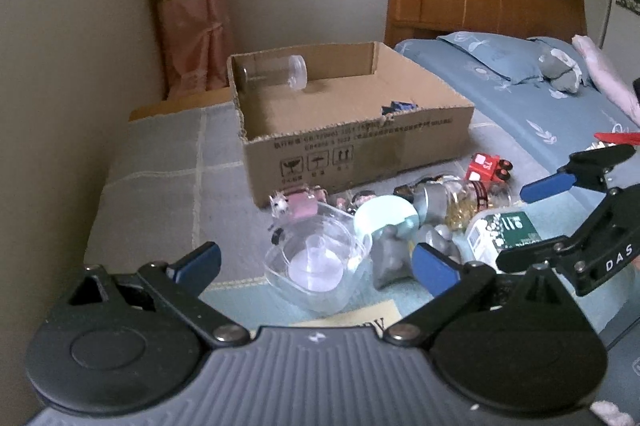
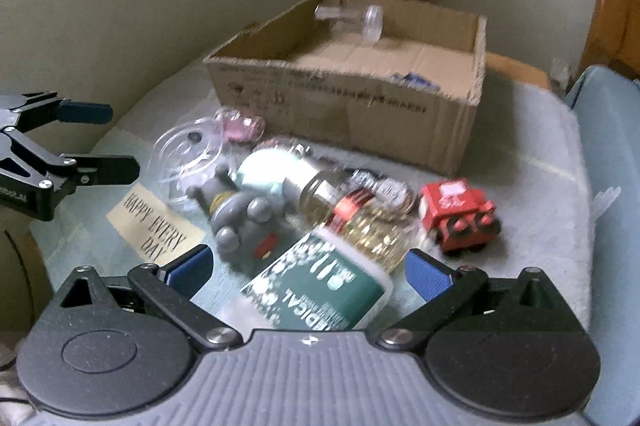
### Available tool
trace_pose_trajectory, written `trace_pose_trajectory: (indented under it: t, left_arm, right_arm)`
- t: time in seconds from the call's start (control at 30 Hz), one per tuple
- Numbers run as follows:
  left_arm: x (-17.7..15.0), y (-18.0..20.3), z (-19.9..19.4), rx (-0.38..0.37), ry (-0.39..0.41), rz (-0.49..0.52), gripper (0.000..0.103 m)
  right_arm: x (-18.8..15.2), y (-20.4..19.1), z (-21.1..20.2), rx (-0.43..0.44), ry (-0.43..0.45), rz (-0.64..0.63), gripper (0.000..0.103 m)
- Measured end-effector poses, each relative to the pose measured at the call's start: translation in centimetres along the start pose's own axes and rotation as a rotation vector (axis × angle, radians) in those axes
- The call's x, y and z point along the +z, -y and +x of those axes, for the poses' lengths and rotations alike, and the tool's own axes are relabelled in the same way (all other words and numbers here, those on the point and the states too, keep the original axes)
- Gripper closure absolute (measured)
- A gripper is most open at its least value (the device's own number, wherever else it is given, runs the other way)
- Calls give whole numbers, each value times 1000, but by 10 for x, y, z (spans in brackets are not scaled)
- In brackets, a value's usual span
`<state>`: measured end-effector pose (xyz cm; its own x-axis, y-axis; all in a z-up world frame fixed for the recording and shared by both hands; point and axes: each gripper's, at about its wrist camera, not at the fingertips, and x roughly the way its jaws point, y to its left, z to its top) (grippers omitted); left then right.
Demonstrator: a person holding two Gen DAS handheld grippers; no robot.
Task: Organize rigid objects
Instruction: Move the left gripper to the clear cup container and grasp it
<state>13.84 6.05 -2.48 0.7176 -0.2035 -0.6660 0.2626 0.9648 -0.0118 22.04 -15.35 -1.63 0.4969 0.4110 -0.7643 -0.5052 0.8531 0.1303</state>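
Box: the cardboard box (image 1: 360, 141) stands open at the back of the padded surface, its floor mostly bare.
Already inside: a clear jar (image 1: 276, 71) lies on its side in the far corner; a small blue thing (image 1: 398, 107) shows just behind the near wall, too hidden to name.
Left to sort: a heap lies in front of the box, near it, among it a clear dish (image 1: 316, 262), a grey figure (image 2: 244, 222), a green-labelled bottle (image 2: 320, 290), a gold-filled jar (image 2: 368, 226) and a red toy train (image 2: 460, 218).
Left claw (image 1: 316, 262): spread wide and empty, the clear dish between its fingers, untouched.
Right claw (image 2: 308, 274): spread wide and empty, either side of the green-labelled bottle.
Progress: judged early; most of the heap is not yet boxed.
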Motion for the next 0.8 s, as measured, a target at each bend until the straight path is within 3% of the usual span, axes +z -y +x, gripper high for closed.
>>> trace_pose_trajectory:
  t: [0.3,0.47,0.57,0.8]
  left_arm:
    - [-4,5,0,-11,-7,77,2]
    - [-9,6,14,-28,-29,107,2]
    - [-12,5,28,-27,-58,122,2]
    - [-13,-3,45,-28,-45,192,2]
  right_arm:
    - [-25,-16,-8,74,-98,16,0]
    - [-34,-33,-11,-16,-85,-78,0]
    - [-35,-28,-6,-24,-94,-63,0]
    - [-33,-24,-14,-42,-57,-98,0]
